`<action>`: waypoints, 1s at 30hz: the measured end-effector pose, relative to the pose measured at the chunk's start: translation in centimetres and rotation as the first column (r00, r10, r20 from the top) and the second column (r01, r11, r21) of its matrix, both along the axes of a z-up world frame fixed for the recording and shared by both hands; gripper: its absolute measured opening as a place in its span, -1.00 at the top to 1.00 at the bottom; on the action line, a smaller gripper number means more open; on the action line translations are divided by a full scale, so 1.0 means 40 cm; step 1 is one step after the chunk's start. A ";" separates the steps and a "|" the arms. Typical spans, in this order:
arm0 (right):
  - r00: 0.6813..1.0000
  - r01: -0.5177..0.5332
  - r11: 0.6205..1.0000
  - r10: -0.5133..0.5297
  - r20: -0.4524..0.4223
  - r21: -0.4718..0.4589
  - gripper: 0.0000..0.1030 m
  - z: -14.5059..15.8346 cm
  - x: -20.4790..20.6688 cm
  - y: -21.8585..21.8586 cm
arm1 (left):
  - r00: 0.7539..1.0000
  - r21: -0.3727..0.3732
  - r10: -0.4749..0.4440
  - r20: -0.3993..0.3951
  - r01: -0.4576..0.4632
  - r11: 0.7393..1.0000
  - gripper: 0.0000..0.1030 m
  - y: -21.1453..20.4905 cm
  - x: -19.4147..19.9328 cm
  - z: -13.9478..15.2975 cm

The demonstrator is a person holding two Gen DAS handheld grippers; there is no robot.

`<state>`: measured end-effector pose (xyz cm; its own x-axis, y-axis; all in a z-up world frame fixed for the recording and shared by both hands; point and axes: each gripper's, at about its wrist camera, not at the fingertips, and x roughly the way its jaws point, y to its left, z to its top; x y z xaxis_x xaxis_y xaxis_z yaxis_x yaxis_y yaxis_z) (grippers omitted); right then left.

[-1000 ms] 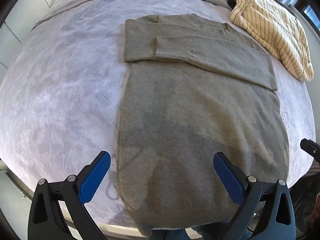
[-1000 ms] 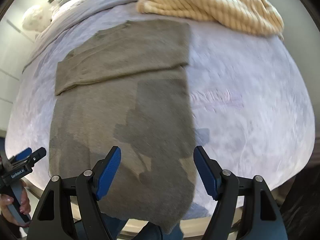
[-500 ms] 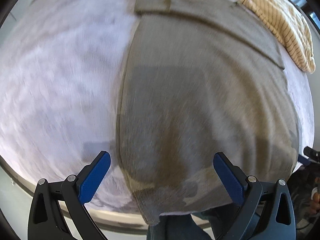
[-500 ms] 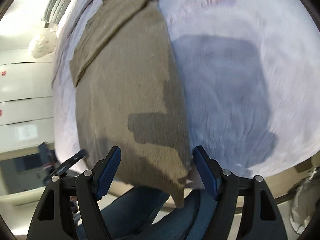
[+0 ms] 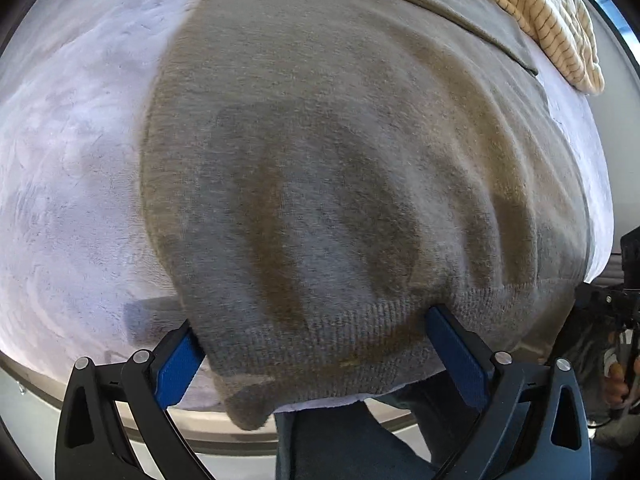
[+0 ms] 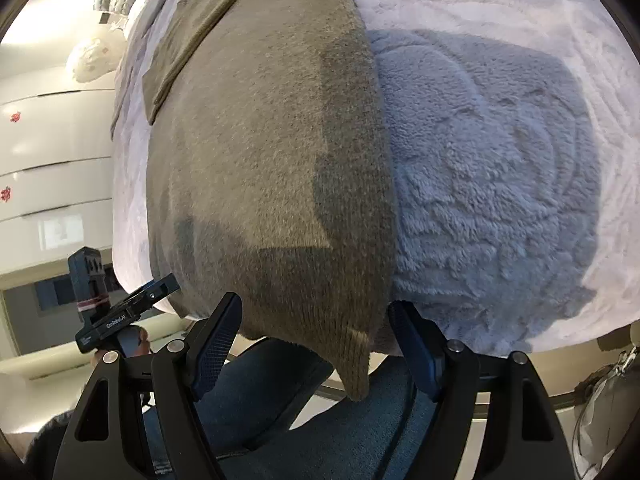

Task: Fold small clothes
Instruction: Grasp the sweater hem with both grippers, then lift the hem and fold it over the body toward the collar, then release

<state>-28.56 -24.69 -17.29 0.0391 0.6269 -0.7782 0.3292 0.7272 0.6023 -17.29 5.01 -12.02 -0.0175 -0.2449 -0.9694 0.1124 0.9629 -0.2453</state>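
An olive-grey knit sweater [image 5: 340,168] lies flat on a pale lilac fleece blanket [image 5: 72,168], its sleeves folded across the chest at the far end. Its ribbed hem [image 5: 320,344] hangs over the near bed edge. My left gripper [image 5: 316,344] points steeply down with its jaws wide open. They straddle the left part of the hem without pinching it. In the right wrist view the sweater [image 6: 260,152] ends in a drooping right hem corner [image 6: 356,360]. That corner lies between the open fingers of my right gripper [image 6: 316,328].
A cream striped garment [image 5: 552,12] lies at the far right of the bed. A person's jeans [image 6: 280,408] stand against the bed edge below the hem. White drawers [image 6: 48,160] stand left of the bed. A bag [image 6: 608,412] sits on the floor at the right.
Both grippers have dropped and tilted down toward the near hem, so the sweater fills each view. Jaws stayed open throughout. The sweater has not moved.
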 end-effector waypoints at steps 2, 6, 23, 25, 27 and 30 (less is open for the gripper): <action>1.000 -0.004 1.000 0.004 -0.010 -0.005 -0.46 -0.002 0.002 0.004 | 1.000 0.005 0.020 0.006 -0.020 1.000 -0.70 -0.004 0.001 0.008; 1.000 -0.023 0.999 0.023 -0.021 -0.026 0.60 0.005 -0.010 -0.009 | 0.999 0.001 0.037 0.018 -0.037 0.999 0.32 0.026 0.015 0.028; 0.868 0.347 0.863 -0.444 0.222 0.369 0.82 0.264 0.166 -0.064 | 0.992 -0.376 0.009 0.128 0.041 0.926 0.68 0.105 0.274 0.277; 0.843 0.360 0.850 -0.473 0.255 0.385 0.82 0.294 0.202 -0.071 | 0.991 -0.406 0.001 0.137 0.055 0.912 0.68 0.102 0.332 0.297; 0.822 0.374 0.834 -0.501 0.272 0.405 0.82 0.313 0.251 -0.074 | 0.987 -0.419 -0.023 0.161 0.089 0.904 0.67 0.108 0.400 0.314; 0.809 0.374 0.826 -0.513 0.288 0.420 0.82 0.327 0.346 -0.059 | 0.984 -0.424 -0.026 0.176 0.100 0.900 0.67 0.106 0.495 0.331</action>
